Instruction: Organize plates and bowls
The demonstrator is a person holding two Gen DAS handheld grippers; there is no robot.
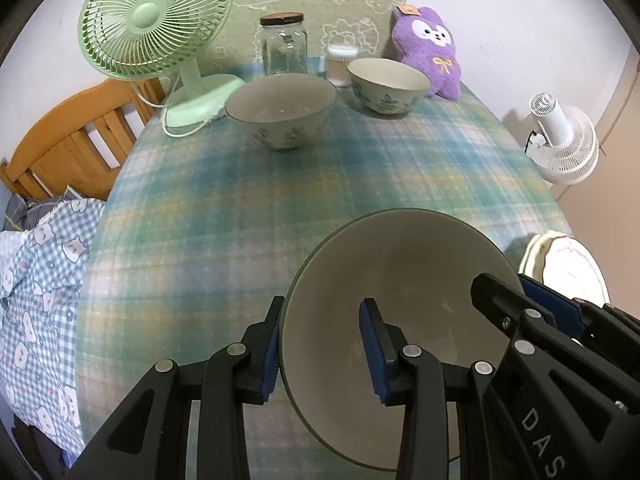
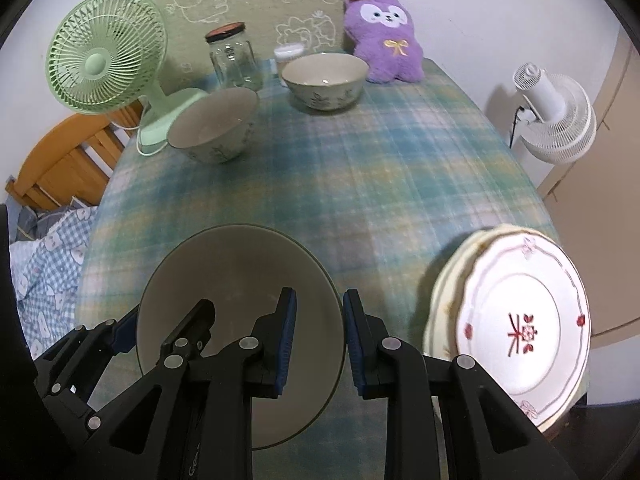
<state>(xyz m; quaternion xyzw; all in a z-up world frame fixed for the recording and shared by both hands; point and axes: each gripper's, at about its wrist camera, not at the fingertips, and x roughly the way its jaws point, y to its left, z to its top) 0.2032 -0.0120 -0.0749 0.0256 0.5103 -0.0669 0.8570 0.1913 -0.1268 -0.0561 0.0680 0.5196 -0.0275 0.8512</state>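
A: Where does the bowl (image 1: 400, 280) sit?

B: It hangs near the front of the plaid tablecloth (image 1: 280, 184), held between both tools. The left gripper (image 1: 322, 350) clamps the bowl's left rim: one blue pad lies outside the wall, the other inside the cream hollow. The right gripper (image 2: 319, 344) does the same on the opposite rim, one pad inside and one outside. Both sets of jaws are clenched on the bowl's wall.

A: Can each tool be seen from the other camera?

B: Yes. In the left wrist view the right gripper enters from the lower right corner and bites the bowl's far edge. In the right wrist view the left gripper reaches in from the lower left.

A: What about the other dishes?

B: Two more patterned bowls stand farther back. The nearer bowl (image 1: 280, 110) is just beside the base of the green desk fan (image 1: 156, 20). The far bowl (image 1: 388, 84) is close to the purple plush toy (image 1: 430, 50). A stack of plates (image 2: 516, 344) rests at the right front of the table, the top one white with a red character and small flower marks; a yellowish scalloped rim shows beneath it.

A: Anything else back there?

B: A glass jar (image 1: 284, 42) with a dark lid, and a small clear tub (image 1: 340, 62) beside it. A white fan (image 2: 556, 116) stands off the table to the right, and a wooden bed frame (image 1: 68, 140) with checked bedding (image 1: 40, 280) lies to the left.
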